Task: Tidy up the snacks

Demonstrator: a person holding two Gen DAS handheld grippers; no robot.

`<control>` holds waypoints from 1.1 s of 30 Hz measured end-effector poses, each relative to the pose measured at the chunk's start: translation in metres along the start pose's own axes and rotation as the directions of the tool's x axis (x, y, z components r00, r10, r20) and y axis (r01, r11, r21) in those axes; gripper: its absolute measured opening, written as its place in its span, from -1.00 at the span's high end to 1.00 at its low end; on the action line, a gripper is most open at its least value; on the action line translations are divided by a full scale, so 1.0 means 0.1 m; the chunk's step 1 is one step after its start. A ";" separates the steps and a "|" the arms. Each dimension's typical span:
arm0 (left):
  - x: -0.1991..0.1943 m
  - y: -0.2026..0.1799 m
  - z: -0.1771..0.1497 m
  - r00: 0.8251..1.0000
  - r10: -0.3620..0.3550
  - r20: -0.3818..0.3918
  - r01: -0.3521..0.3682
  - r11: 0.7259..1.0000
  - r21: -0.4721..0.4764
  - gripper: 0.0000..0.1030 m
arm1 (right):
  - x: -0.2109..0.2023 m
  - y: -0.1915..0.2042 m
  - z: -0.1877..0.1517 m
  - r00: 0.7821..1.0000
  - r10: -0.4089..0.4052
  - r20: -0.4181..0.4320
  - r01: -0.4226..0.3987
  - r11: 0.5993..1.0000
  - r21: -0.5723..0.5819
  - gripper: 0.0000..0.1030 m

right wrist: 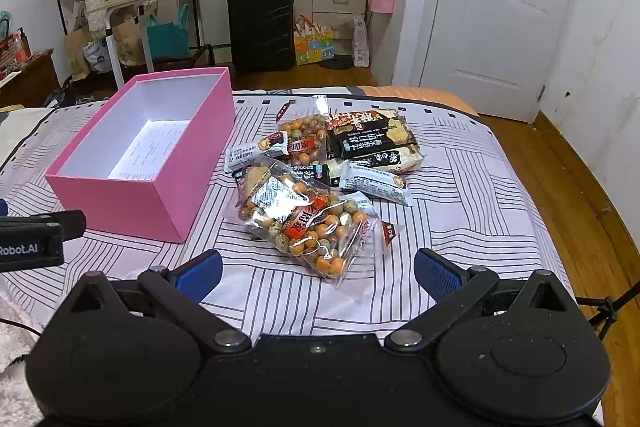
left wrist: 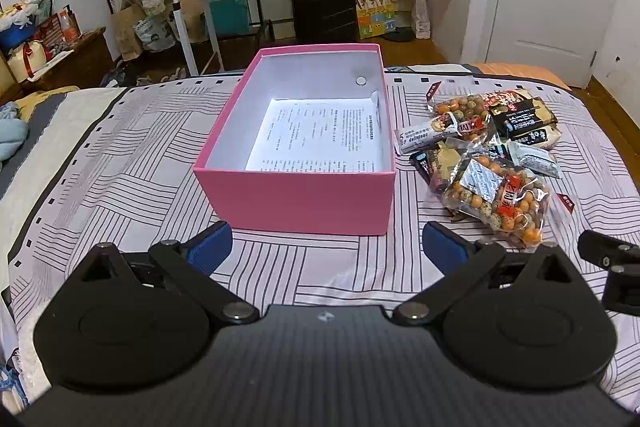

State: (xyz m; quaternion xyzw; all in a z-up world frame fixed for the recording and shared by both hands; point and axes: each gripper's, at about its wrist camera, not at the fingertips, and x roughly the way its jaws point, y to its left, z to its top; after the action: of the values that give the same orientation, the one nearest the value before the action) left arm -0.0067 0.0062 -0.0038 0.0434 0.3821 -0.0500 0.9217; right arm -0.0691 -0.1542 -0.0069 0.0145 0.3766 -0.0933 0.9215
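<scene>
Just ahead of right hand-held gripper (right wrist: 318, 269): peanut bag (right wrist: 308, 223), jaws spread.

Left wrist view low facing pink box (left wrist: 296, 199), right wrist facing snacks (right wrist: 316, 183), both sharing them

Free room and obstacles. Ahead of the left gripper (left wrist: 327, 247), jaws spread wide, a strip of bare bedspread (left wrist: 120, 155) runs to the near wall of the pink box (left wrist: 296, 199), which blocks the way forward; its open top is unobstructed. Ahead of the right gripper (right wrist: 318, 269), also wide apart, the nearest nut bag (right wrist: 308, 227) lies just beyond the fingertips, with the snack pile (right wrist: 360, 147) behind. Bare cover lies to its right.
</scene>
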 end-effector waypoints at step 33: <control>-0.05 -0.32 0.32 0.991 -0.134 0.005 0.134 0.991 0.006 -0.93 | 0.61 -0.50 0.21 0.946 0.304 0.109 -0.240 0.887 -0.394 -0.98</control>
State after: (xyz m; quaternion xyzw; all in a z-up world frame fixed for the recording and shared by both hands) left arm 0.0076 -0.0292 0.0208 0.0200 0.3816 -0.1128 0.9172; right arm -0.0212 -0.2148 -0.0321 -0.1171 0.3029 0.1100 0.9394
